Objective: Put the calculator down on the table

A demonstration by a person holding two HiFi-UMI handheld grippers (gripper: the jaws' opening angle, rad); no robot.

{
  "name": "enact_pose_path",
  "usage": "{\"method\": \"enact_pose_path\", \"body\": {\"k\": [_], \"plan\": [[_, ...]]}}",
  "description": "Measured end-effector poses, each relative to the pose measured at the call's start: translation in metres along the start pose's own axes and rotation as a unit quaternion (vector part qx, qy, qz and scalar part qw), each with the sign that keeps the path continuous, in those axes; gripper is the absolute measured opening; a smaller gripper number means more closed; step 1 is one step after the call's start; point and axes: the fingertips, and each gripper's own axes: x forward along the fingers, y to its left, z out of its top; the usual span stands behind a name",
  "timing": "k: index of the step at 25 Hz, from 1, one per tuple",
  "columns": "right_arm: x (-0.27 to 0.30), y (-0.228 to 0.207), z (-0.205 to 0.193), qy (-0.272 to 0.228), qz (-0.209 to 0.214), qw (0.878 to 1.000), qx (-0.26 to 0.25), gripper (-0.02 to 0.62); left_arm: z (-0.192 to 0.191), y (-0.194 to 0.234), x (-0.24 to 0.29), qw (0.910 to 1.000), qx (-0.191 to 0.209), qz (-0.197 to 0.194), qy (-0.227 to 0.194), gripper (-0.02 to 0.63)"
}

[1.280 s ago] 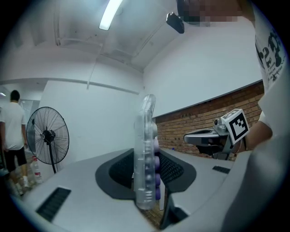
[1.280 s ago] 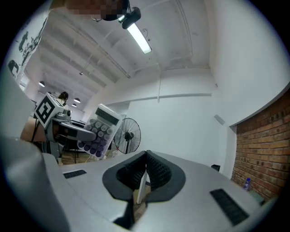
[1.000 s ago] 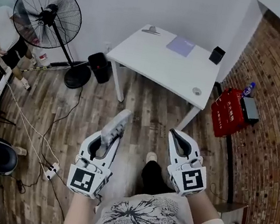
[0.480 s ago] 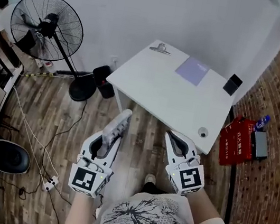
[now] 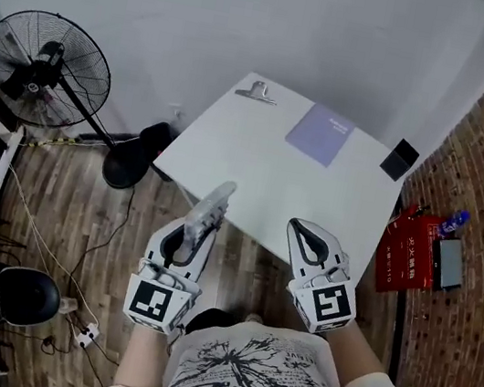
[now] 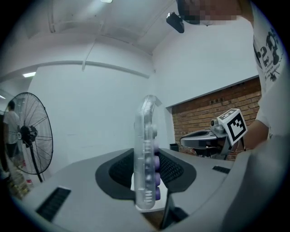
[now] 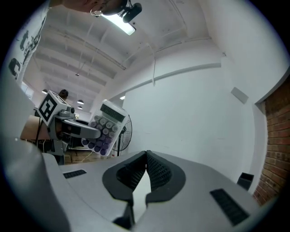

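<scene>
1. My left hand-held gripper (image 5: 199, 230) is clamped on the calculator (image 5: 216, 200). It's pinched edge-on, keys facing my right side, top end poking out past the tips.
2. My right hand-held gripper (image 5: 308, 234) has its jaws pressed together with nothing in them.
3. The calculator is up in the air, about at the near edge of the white surface (image 5: 257, 158), not touching it.
4. So nothing's put down yet. What's left, I reckon: reach over the bare near part, lower it, let go.
5. A purple notebook (image 5: 319, 134), a black box (image 5: 399, 159) and a clip (image 5: 257, 94) sit along the far side, well apart from the calculator.
</scene>
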Motion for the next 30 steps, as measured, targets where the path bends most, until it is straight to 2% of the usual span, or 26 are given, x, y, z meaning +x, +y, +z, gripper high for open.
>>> {"method": "enact_pose_path", "body": {"k": [4, 7, 12, 18, 22, 26, 30], "plan": [[0.03, -0.029, -0.006, 0.008, -0.023, 1.0, -0.002, 0.014, -0.007, 0.014, 0.053, 0.9992, 0.007, -0.038, 0.01, 0.141], [0.057, -0.048, -0.014, 0.015, -0.047, 0.999, 0.0, 0.014, -0.014, 0.03, 0.098, 0.9966, 0.007, -0.081, 0.017, 0.141], [0.107, -0.083, -0.039, 0.065, -0.116, 0.991, 0.022, 0.014, -0.035, 0.062, 0.177, 0.9846, -0.005, -0.17, 0.042, 0.141], [0.149, -0.118, -0.059, 0.061, -0.206, 0.976, 0.022, 0.014, -0.081, 0.078, 0.246, 0.959, -0.007, -0.27, 0.086, 0.141], [0.166, -0.133, -0.094, 0.113, -0.235, 0.964, 0.044, 0.014, -0.121, 0.081, 0.281, 0.9415, -0.031, -0.311, 0.125, 0.141], [0.184, -0.144, -0.116, 0.118, -0.254, 0.959, 0.05, 0.014, -0.164, 0.075, 0.305, 0.9234, -0.045, -0.34, 0.171, 0.141], [0.195, -0.151, -0.143, 0.138, -0.261, 0.953, 0.067, 0.014, -0.201, 0.066, 0.32, 0.9059, -0.081, -0.354, 0.217, 0.143]]}}
